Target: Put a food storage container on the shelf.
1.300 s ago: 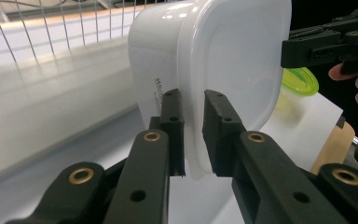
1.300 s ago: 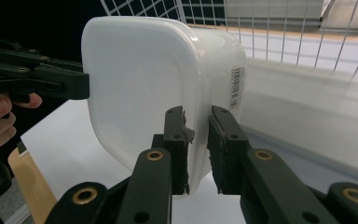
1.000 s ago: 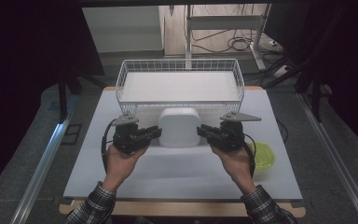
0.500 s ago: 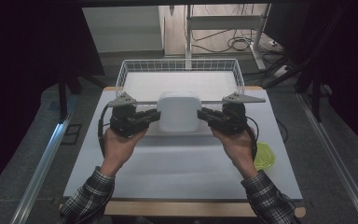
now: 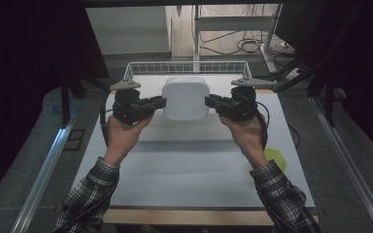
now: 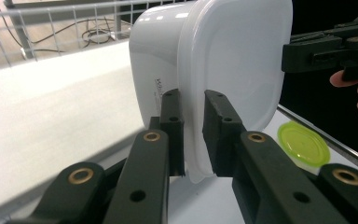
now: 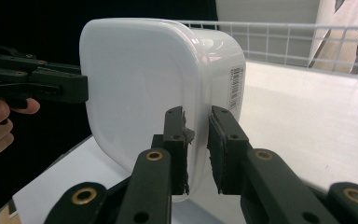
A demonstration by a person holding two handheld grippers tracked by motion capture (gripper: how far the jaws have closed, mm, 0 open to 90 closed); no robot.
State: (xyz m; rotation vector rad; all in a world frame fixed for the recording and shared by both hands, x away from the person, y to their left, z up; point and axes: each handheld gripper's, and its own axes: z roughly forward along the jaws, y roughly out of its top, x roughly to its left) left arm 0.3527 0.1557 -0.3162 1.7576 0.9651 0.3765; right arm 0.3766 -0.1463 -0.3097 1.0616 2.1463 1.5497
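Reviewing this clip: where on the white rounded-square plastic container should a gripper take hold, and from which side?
By its thin projecting rim, from the sides. On the white rounded-square plastic container, the left gripper and right gripper each pinch that rim at opposite edges; the smooth, bulging body looks too wide for the jaws.

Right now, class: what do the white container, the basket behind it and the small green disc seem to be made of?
White container: probably glossy plastic; smooth, with soft highlights and a thin moulded rim.
Basket: white-coated metal wire, judging by its thin grid of bars.
Green disc: likely translucent plastic, perhaps a lid; bright and slightly see-through.
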